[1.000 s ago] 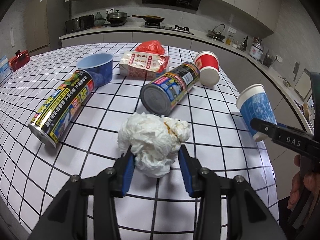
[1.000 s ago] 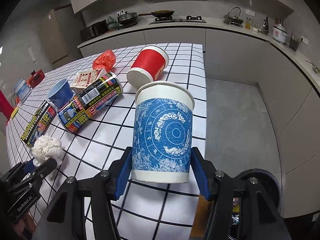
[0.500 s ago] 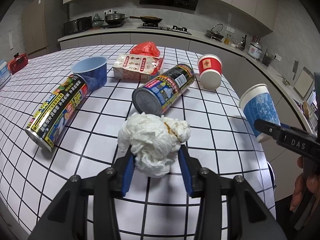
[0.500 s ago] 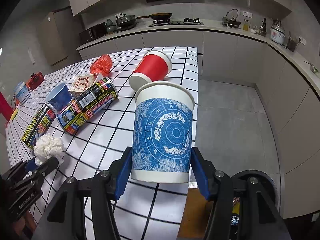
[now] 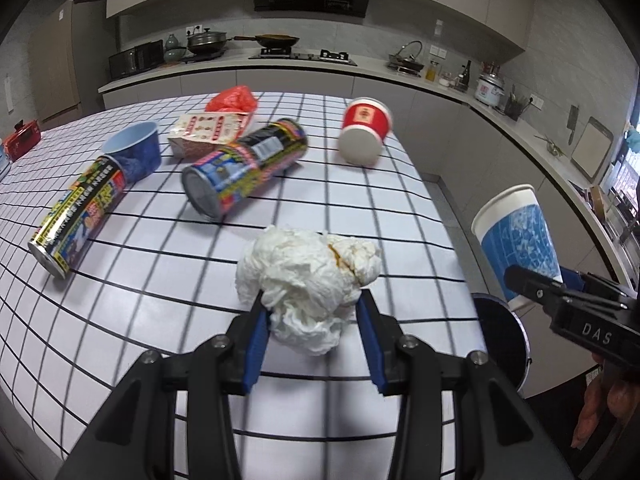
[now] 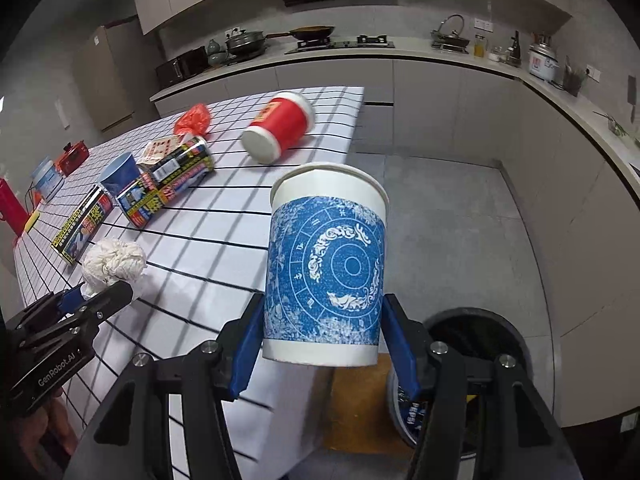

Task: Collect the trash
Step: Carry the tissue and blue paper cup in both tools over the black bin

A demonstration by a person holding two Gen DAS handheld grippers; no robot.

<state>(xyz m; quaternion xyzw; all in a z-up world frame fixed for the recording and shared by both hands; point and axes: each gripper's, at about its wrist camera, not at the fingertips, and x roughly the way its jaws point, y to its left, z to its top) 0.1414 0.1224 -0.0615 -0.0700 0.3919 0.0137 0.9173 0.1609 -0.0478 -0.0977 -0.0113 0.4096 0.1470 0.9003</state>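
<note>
My left gripper [image 5: 314, 320] is shut on a crumpled white paper wad [image 5: 308, 280] and holds it above the checked table [image 5: 168, 288]. The wad also shows in the right wrist view [image 6: 114, 266]. My right gripper [image 6: 322, 338] is shut on an upright blue-patterned paper cup [image 6: 326, 264], held past the table's right edge above the floor. The cup also shows in the left wrist view [image 5: 518, 240]. A round dark trash bin [image 6: 486, 342] stands on the floor just right of and below the cup.
On the table lie two printed cans [image 5: 244, 172] [image 5: 78, 220], a blue cup [image 5: 134, 152], a red cup [image 5: 364, 130], a snack carton [image 5: 208, 134] and a red plastic bag [image 5: 234, 100]. Kitchen counters run along the back and right.
Both grippers have moved right, towards the table's right edge. The blue cup now hangs beyond the edge near the bin, and the bin has come into view.
</note>
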